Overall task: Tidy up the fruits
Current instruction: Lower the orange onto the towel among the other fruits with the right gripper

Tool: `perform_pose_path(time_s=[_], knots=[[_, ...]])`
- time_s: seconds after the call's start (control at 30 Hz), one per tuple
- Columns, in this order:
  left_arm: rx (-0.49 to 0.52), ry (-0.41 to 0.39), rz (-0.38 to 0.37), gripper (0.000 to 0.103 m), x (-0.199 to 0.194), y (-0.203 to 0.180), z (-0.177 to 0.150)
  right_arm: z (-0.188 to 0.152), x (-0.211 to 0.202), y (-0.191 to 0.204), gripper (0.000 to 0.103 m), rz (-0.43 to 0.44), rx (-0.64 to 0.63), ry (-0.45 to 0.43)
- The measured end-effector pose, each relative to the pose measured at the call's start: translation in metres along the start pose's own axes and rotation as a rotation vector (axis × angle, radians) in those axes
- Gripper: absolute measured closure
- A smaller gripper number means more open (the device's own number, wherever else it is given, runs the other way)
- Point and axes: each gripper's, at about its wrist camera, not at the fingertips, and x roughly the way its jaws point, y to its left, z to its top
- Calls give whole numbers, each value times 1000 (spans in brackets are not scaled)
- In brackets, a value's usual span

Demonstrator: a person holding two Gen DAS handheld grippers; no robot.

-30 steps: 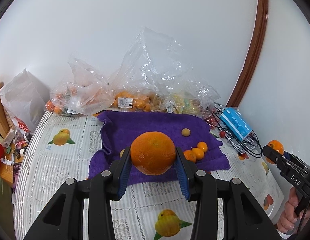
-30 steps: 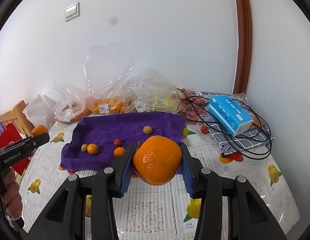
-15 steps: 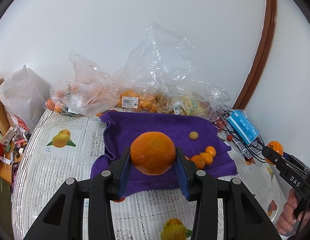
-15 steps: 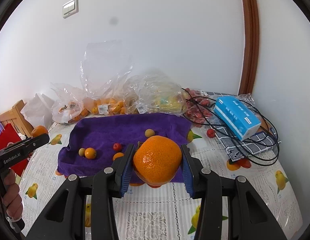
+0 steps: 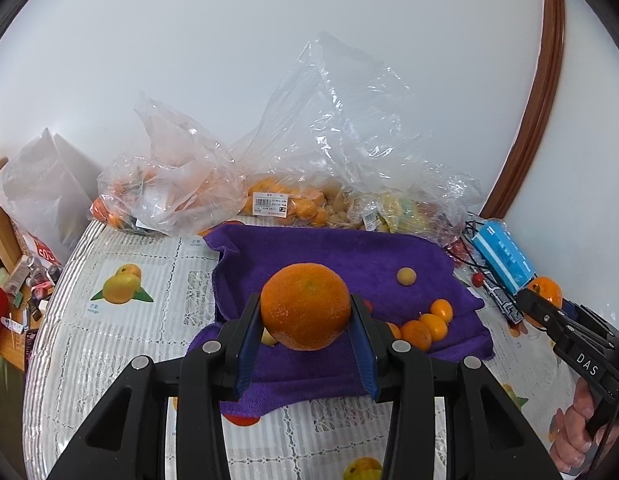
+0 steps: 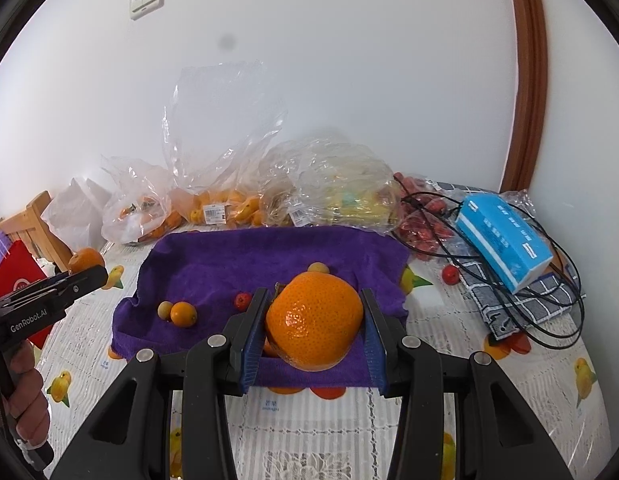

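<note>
left gripper (image 5: 305, 344): fingers clamped on orange (image 5: 305, 306), frame centre | right gripper (image 6: 314, 342): fingers clamped on second orange (image 6: 314, 322), frame centre

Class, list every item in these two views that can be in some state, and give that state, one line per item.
left gripper: shut on an orange
right gripper: shut on an orange
purple towel: spread out, rumpled at its edges
tall plastic bag: open, standing up
blue tissue pack: lying tilted on black cables
</note>
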Motion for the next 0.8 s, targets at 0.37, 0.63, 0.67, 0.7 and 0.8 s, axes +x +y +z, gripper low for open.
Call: perform_pose_path(time_s=[0.37,0.63,0.67,0.7,0.8], knots=[[-30,15,0,63,27,8,8,13,25,-2,59,-4,-3,2],[-45,19,-8,63,44,13,10,18,48,-3,59,-3,1,19],[-49,22,-12,63,47,15,10,18,51,-3,59,-3,1,21],[-50,26,-13,63,49,15,10,19,54,-3,59,-2,0,23],[-53,37,-7,63,57,19,9,20,64,-3,59,-1,-4,32]])
